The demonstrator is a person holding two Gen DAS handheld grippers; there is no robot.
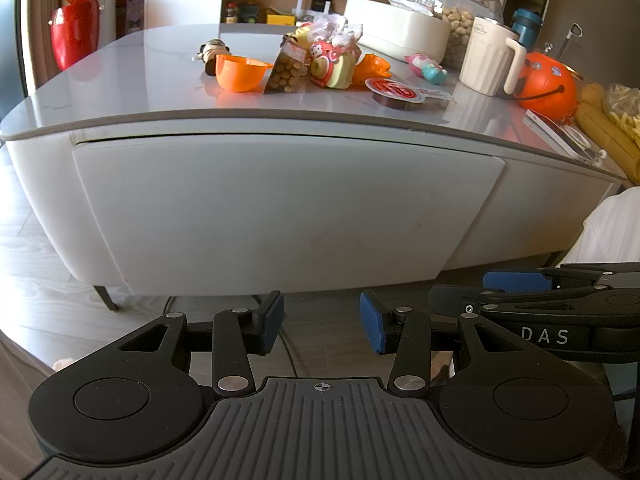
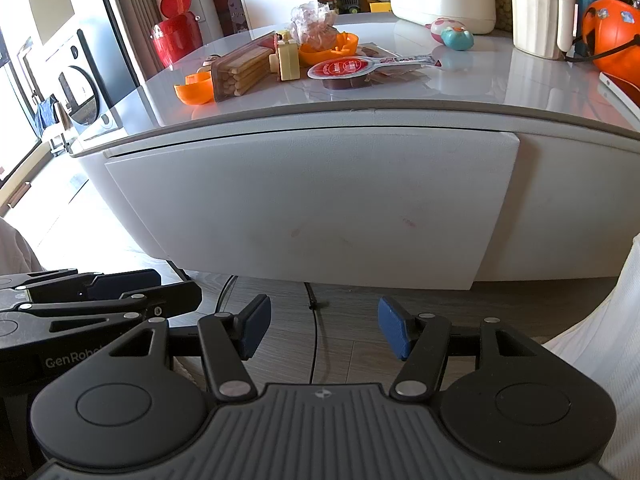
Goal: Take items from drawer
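Note:
A white drawer front (image 1: 288, 208) (image 2: 320, 204) sits flush in the low table, closed, with no handle showing. My left gripper (image 1: 322, 322) hangs open below and in front of it, nothing between its blue pads. My right gripper (image 2: 324, 330) is open too, side by side with the left, also empty and short of the drawer. Each gripper shows in the other's view: the right gripper (image 1: 516, 284) at the left view's right edge, the left gripper (image 2: 120, 284) at the right view's left edge.
The grey tabletop (image 1: 132, 84) carries snacks and toys: an orange bowl (image 1: 240, 72), a bag of nuts (image 1: 286, 70), a jelly cup (image 1: 396, 92), a white mug (image 1: 490, 56), an orange pumpkin pail (image 1: 548, 84). A red bin (image 1: 76, 28) stands far left. Cables (image 2: 316, 308) cross the wood floor.

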